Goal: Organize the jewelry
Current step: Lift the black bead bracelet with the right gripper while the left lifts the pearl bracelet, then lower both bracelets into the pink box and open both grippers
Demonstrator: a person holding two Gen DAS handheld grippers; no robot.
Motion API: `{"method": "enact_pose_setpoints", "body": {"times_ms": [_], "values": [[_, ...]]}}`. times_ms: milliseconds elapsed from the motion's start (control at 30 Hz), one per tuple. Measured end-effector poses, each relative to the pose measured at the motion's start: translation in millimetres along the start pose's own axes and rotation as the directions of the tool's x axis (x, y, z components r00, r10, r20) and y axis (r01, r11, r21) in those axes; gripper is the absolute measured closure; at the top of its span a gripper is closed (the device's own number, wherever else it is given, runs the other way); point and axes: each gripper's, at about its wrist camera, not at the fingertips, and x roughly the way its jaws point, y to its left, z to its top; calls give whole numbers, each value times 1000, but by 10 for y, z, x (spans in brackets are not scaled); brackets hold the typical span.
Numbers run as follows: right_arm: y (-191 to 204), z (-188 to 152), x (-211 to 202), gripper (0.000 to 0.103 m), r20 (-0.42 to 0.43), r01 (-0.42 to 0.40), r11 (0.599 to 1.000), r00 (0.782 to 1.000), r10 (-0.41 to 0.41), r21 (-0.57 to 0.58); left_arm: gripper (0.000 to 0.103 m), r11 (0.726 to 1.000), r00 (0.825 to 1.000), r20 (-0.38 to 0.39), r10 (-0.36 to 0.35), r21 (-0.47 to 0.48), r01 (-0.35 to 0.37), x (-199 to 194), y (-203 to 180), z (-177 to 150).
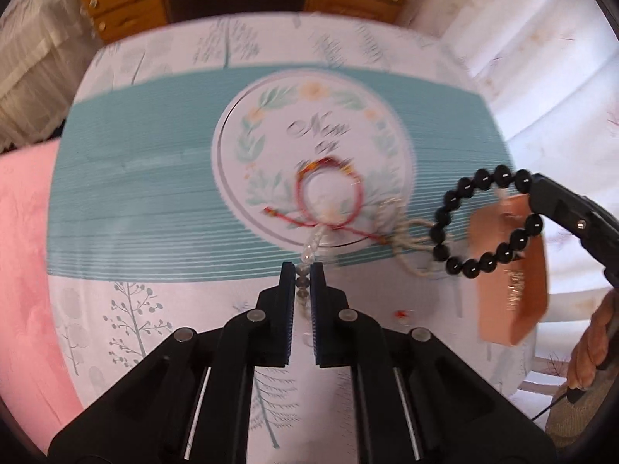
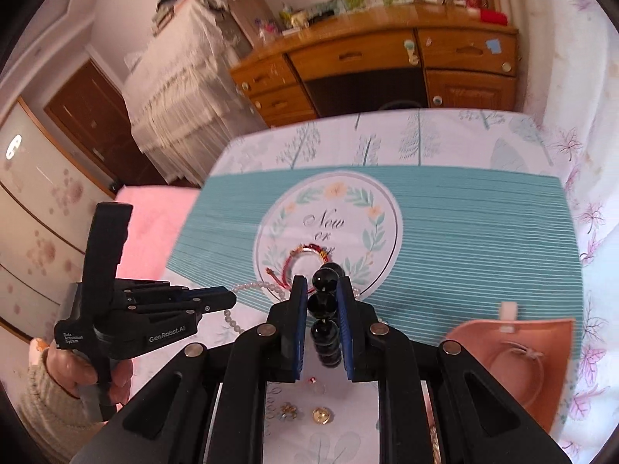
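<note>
Left wrist view: the left gripper (image 1: 303, 270) is pointing across the table (image 1: 154, 309), jaws nearly together and pinching a strand of pale beads (image 1: 309, 249).
Pale beads: the strand is running from between those fingers out toward the round printed panel of the teal mat (image 1: 135, 178); in the right wrist view the same strand (image 2: 251, 286) is trailing off the left gripper (image 2: 228, 299) along the mat's near edge.
Red cord bracelet (image 1: 329, 197): lying on the round panel of the mat, loose ends reaching toward the near side.
Twine (image 1: 410, 239): lying looped just right of the red bracelet, near the mat's edge; blurred.
Right gripper (image 1: 530, 189): coming in from the right, carrying a black bead bracelet (image 1: 483, 220) that is hanging free above the table.
Right wrist view: the right gripper (image 2: 322, 290) is closed narrowly on the black bead bracelet (image 2: 324, 309), beads lined up between the blue pads.
Pink box (image 2: 514, 363): sitting open at the right of the table, a thin ring-shaped piece inside it.
Small gold pieces (image 2: 321, 414): lying on the tablecloth under the right gripper; too small to identify.
Background: a wooden dresser (image 2: 367, 65) is standing beyond the table.
</note>
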Motion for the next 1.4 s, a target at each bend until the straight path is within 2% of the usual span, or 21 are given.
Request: {"method": "enact_pose_setpoints", "body": {"times_ms": [200, 400, 533, 767, 933, 1133, 1233, 1400], "values": [[-119, -174, -636, 88, 91, -17, 1000, 996, 15, 25, 98, 996, 993, 96, -63, 74, 56, -459, -449, 68], [-493, -502, -1187, 88, 146, 26, 997, 989, -37, 79, 98, 978, 980, 136, -147, 165, 124, -726, -1046, 81], [-810, -800, -1344, 88, 146, 46, 989, 987, -67, 143, 98, 960, 971, 132, -199, 227, 165, -747, -1460, 42], [-1204, -1315, -1387, 88, 129, 106, 964, 982, -140, 243, 98, 921, 963, 51, -266, 310, 238, -361, -2235, -14], [-1328, -1585, -1393, 88, 126, 125, 951, 978, -166, 282, 98, 910, 965, -14, -261, 330, 251, 196, -2571, -63], [-1345, -1743, -1500, 88, 152, 167, 942, 964, -218, 291, 98, 933, 979, -60, -195, 295, 204, 717, -2518, -75], [-1337, -1716, -1444, 88, 146, 178, 940, 963, -227, 290, 97, 945, 988, -66, -141, 289, 154, 852, -2445, -67], [-1308, -1669, -1242, 88, 113, 190, 937, 966, -231, 294, 97, 947, 986, -92, -142, 276, 162, 844, -2331, -58]]}}
